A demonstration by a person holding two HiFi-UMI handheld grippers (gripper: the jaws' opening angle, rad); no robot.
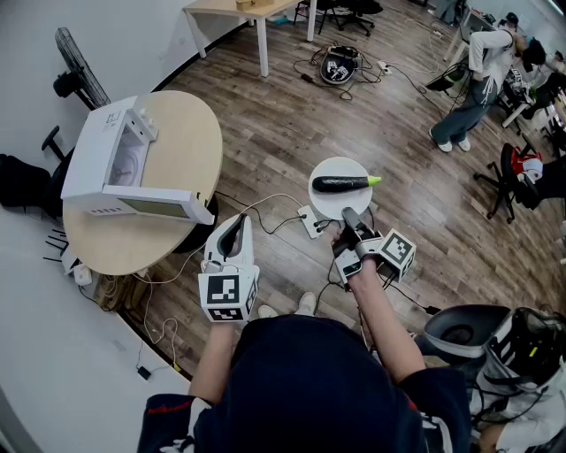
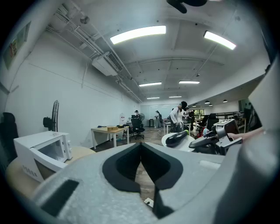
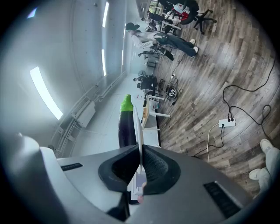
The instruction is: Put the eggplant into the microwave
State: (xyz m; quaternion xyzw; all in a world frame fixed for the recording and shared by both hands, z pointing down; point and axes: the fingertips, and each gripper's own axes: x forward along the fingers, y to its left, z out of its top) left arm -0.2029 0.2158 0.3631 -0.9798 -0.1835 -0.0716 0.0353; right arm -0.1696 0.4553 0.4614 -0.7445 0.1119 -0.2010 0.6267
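A dark purple eggplant [image 1: 340, 183] with a green stem lies on a small white plate [image 1: 329, 205]. My right gripper [image 1: 348, 215] is shut on the plate's near rim and holds it up over the floor. In the right gripper view the plate [image 3: 139, 124] runs edge-on between the jaws, with the eggplant [image 3: 127, 127] to its left. A white microwave [image 1: 119, 159] stands on the round wooden table [image 1: 190, 142] at the left, its door [image 1: 159, 209] hanging open. My left gripper [image 1: 233, 228] is shut and empty, between the table and the plate. The left gripper view shows the microwave [image 2: 41, 151] and the eggplant [image 2: 177, 138].
Cables and a power strip [image 1: 309, 221] lie on the wood floor under the plate. A standing fan [image 1: 75, 71] is behind the round table. A white desk [image 1: 256, 13] stands at the back. A person [image 1: 478, 75] and office chairs are at the far right.
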